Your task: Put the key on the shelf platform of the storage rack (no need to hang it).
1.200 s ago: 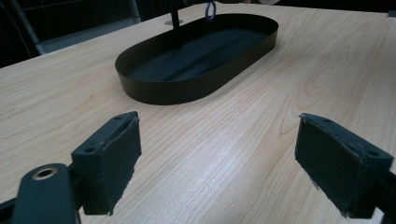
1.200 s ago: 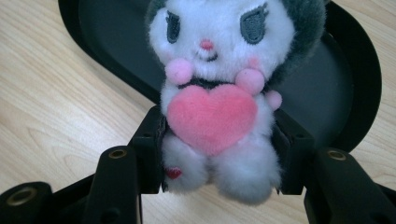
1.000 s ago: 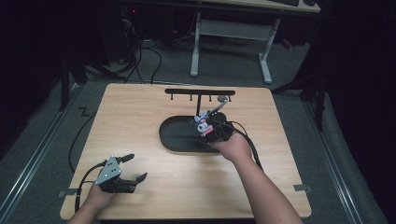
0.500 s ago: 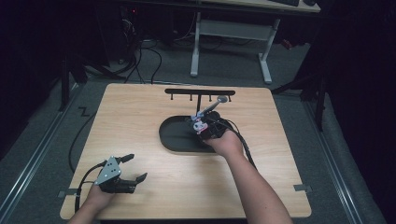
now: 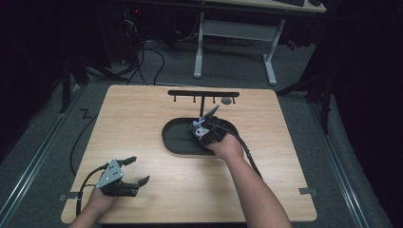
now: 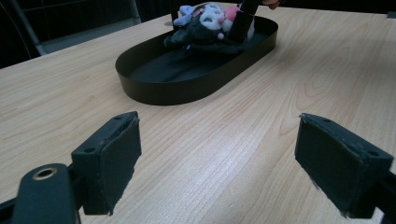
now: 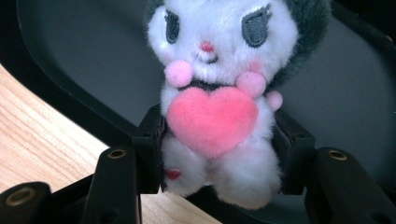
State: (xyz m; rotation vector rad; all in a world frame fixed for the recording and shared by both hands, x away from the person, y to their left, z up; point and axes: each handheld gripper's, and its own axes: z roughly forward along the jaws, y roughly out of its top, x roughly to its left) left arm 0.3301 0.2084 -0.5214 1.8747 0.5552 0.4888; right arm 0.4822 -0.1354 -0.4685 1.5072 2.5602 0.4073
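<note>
Left claw (image 5: pixel 134 171) rests at the near left corner of the bench (image 5: pixel 142 118), held by the person's left hand (image 5: pixel 102 198), with its two black pads spread wide apart and nothing between them; the left gripper view confirms bare wood grain in the gap between the pads (image 6: pixel 109 156). A cable trails from it toward the bench's left edge. Further right, at the centre of the bench, lies a black oval tray (image 5: pixel 173 138) with a low upright wall. Behind the tray, toward the far edge, stands a black rack (image 5: pixel 203 94) with short pegs hanging from its crossbar, and a small grey round object (image 5: pixel 226 100) sits just beside its right end. The plush toy (image 7: pixel 219 88) is at the right-hand part of the tray, inside the wall line: a white and grey soft figure with a pink heart on its chest, small pink pom-poms and a dark hood. Right claw (image 5: pixel 205 133) is clenched on this toy, its pads pressing the body from both sides at hip level, as the right gripper view shows plainly. Whether the toy's underside touches the tray floor cannot be told. In the left gripper view the toy (image 6: pixel 208 21) lies low, leaning over the tray floor. The person's right hand (image 5: pixel 227 145) holds that claw from the near side, the forearm running back to the bench's near edge.
</note>
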